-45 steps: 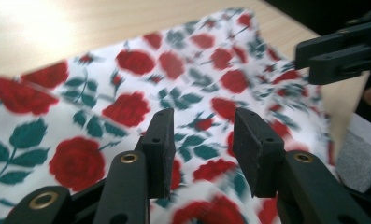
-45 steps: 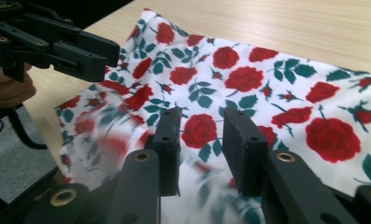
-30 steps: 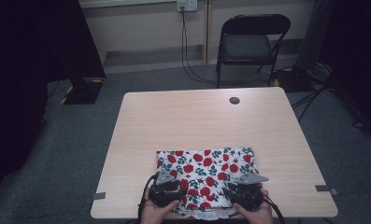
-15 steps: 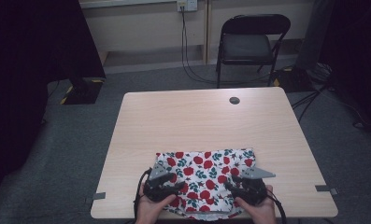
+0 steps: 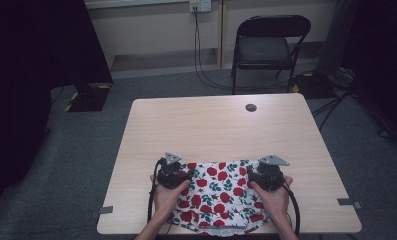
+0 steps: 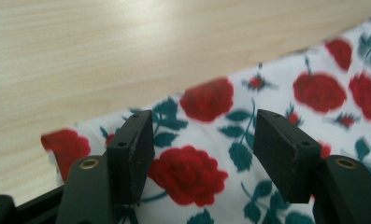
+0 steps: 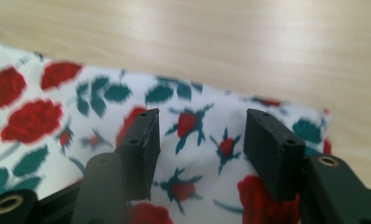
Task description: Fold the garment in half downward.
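Note:
A white cloth printed with red roses (image 5: 218,197) lies spread on the near part of the wooden table (image 5: 211,125), its front edge at the table's front edge. My left gripper (image 5: 174,172) hovers over the cloth's far left corner. Its jaws stand open, have just been opening, and have nothing pinched between them (image 6: 204,149). My right gripper (image 5: 267,174) is over the far right corner, open as well and just opened wider, with only cloth (image 7: 33,116) lying beneath it (image 7: 199,149). Bare table shows beyond the cloth (image 6: 314,88) in both gripper views.
A small black round disc (image 5: 251,107) sits near the table's far edge. A black folding chair (image 5: 266,50) stands behind the table. Tape marks (image 5: 105,210) (image 5: 347,201) lie at the front corners. Cables run over the floor at the right.
Both hands have moved away from the person, from the near part of the cloth to its far corners. Both pairs of jaws stand wider apart than before.

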A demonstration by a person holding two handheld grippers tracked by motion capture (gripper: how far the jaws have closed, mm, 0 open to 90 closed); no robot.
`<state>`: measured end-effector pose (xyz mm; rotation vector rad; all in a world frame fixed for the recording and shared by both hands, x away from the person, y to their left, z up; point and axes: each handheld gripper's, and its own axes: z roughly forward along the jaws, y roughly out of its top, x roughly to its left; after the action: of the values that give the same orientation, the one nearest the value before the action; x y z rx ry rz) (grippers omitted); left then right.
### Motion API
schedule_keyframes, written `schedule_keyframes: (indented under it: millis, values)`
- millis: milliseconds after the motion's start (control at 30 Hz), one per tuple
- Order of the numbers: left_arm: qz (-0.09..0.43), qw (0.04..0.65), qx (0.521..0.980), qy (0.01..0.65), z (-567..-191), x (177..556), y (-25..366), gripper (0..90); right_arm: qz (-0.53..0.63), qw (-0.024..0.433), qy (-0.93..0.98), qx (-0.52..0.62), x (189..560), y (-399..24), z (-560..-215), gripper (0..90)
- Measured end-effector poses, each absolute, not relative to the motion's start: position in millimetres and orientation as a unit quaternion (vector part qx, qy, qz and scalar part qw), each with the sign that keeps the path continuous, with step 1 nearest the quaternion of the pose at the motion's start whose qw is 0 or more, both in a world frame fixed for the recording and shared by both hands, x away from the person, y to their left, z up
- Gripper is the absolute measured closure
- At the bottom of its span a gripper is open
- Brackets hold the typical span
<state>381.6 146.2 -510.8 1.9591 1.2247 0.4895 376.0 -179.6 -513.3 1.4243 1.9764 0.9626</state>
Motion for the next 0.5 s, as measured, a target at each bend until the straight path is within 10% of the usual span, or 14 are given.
schedule_keyframes:
  millis: [500]
  values:
    - [0.23,0.371,0.768,0.469,-527.3,383.7,142.9,30.4,0.337,0.273,0.724,0.536,383.9,-171.9,-525.0,31.4]
